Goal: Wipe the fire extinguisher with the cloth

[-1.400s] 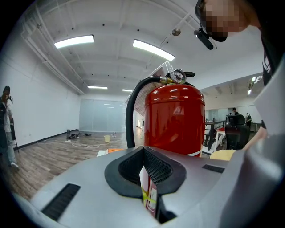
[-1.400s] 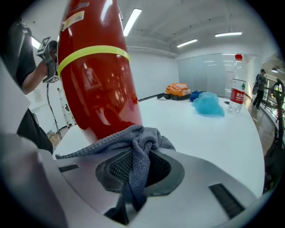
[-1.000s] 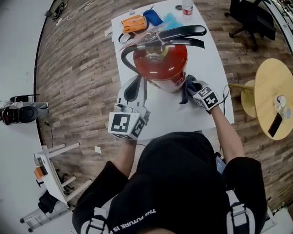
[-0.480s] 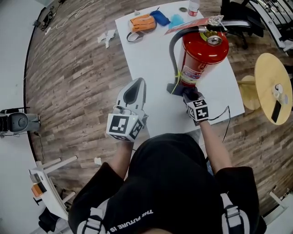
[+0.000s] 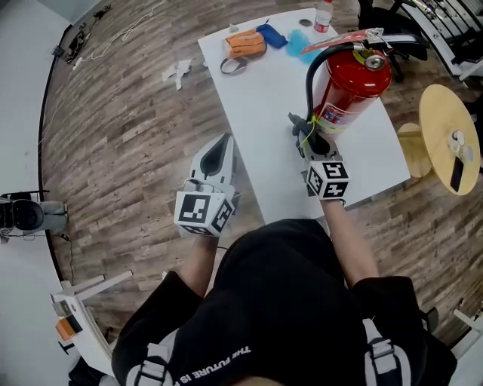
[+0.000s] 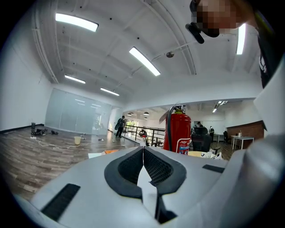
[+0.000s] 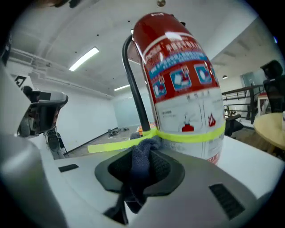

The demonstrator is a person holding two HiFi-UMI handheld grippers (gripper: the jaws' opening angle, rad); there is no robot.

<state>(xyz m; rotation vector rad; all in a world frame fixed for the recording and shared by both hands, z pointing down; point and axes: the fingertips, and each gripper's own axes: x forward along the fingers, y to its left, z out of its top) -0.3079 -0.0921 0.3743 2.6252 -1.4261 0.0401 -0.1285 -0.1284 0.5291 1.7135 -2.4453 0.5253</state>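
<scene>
The right tool [image 7: 144, 150] is pinching the cloth [image 7: 139, 165] against the upright fire extinguisher [image 7: 183, 91] near the counter's [image 5: 260, 113] right edge, and since the left tool [image 6: 143, 155], pressed together and empty, is idling, strokes should be kept light to avoid tipping.

Bare table [image 5: 256, 113] beside extinguisher [image 5: 353, 81]

Looks like a big open office or lab hall: plank floor [image 5: 128, 128], white bench [image 5: 256, 113], black swivel chair [image 5: 385, 16], round side table [image 5: 445, 128], strip ceiling lights [image 6: 144, 61], glazed partition wall [image 6: 75, 113].
</scene>
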